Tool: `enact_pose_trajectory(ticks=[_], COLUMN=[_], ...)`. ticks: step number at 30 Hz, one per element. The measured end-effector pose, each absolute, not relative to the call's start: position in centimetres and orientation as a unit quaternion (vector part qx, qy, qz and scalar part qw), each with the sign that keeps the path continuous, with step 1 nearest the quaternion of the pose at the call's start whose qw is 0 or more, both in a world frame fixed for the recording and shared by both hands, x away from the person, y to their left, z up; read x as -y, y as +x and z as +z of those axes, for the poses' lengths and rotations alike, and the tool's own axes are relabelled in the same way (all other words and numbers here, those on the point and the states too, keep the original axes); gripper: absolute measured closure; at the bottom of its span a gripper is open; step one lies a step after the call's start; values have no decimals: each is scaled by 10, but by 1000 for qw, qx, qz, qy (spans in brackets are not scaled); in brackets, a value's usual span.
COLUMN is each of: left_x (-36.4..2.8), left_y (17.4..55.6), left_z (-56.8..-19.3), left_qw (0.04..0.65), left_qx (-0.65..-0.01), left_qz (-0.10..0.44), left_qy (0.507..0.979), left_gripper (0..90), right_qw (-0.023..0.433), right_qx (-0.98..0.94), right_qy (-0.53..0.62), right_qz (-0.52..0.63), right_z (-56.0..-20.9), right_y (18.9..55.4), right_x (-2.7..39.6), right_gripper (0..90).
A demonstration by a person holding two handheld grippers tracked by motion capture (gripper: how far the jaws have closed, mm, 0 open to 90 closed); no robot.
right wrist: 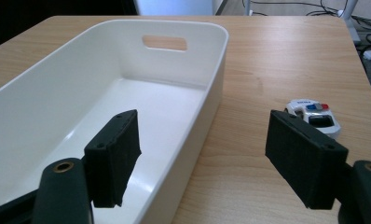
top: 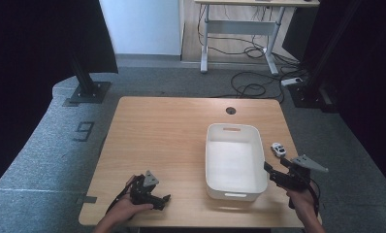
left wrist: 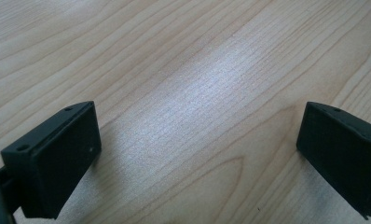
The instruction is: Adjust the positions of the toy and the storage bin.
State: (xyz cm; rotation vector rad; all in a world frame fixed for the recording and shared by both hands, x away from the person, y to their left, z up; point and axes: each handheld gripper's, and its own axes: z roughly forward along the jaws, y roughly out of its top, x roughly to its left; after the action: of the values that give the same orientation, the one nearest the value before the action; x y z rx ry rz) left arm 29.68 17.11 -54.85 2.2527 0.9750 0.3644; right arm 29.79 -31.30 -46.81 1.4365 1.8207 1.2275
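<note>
An empty white bin (top: 209,162) with handle slots stands on the right half of the wooden table (top: 162,136). A small white toy police car (top: 278,149) sits on the table just right of the bin. My right gripper (top: 274,166) hovers open by the bin's near right corner. In the right gripper view its jaws straddle the bin's right wall (right wrist: 216,79), with the toy car (right wrist: 314,115) just beyond the right jaw. My left gripper (top: 164,201) rests low near the table's front edge, left of the bin. It is open (left wrist: 200,112) over bare wood and holds nothing.
A round cable hole (top: 231,110) lies near the table's far edge. Beyond the table are a desk frame (top: 239,29), floor cables and a power strip (top: 292,81). Black stands flank the table on both sides.
</note>
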Motion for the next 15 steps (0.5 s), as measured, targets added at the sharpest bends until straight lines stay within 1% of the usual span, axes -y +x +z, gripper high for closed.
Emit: enact_pose_trajectory(ticks=[7, 15], left_x=[-171, -171], left_y=[297, 297], left_z=[-549, -549], left_qw=[324, 324], left_qx=[-372, -371], left_qz=[139, 139], left_qy=[859, 859], left_gripper=[0, 0], right_qw=[252, 258], right_qx=[-684, -688], right_qy=[519, 515], right_qz=[446, 441], right_z=[-471, -475], right_y=[300, 303], right_x=[302, 296], right_gripper=[258, 258])
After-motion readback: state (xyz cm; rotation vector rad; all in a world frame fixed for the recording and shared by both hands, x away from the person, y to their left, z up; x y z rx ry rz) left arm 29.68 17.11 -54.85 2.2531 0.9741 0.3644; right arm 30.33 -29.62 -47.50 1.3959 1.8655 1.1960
